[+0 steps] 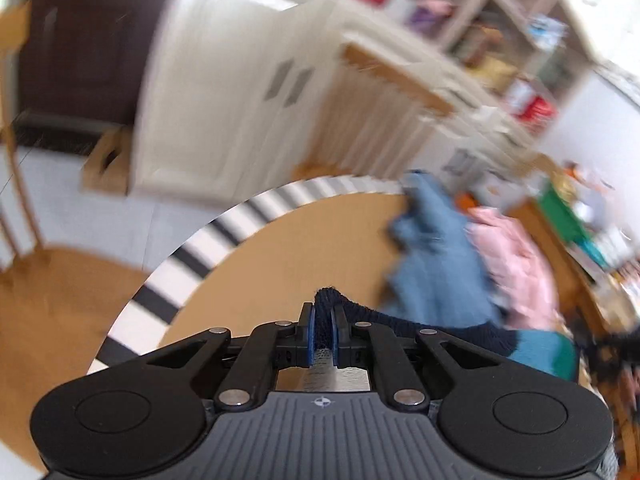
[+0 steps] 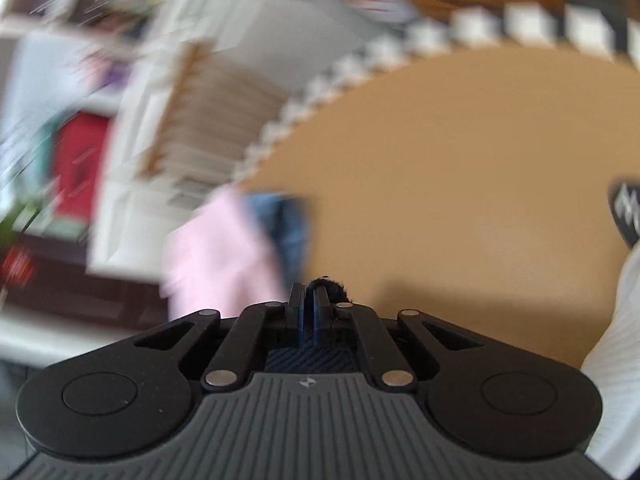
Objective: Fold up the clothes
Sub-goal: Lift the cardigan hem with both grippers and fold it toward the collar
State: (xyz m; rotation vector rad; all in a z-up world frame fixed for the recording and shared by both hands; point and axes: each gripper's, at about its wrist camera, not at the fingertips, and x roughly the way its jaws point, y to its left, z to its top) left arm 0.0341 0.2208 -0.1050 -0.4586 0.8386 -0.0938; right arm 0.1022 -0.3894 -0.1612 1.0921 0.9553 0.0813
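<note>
My left gripper is shut on a dark navy knitted garment, which trails off to the right over the round tan table. My right gripper is shut on the same navy knit, only a small tuft showing between the jaws, held above the table. A blue denim garment and a pink garment lie heaped at the table's right side; in the right wrist view they show as pink and blue at the left. Both views are motion-blurred.
The table has a black-and-white striped rim. A wooden chair stands at the left. White cabinets and cluttered shelves lie behind. A teal item lies at the right. A white-sleeved arm is at the right.
</note>
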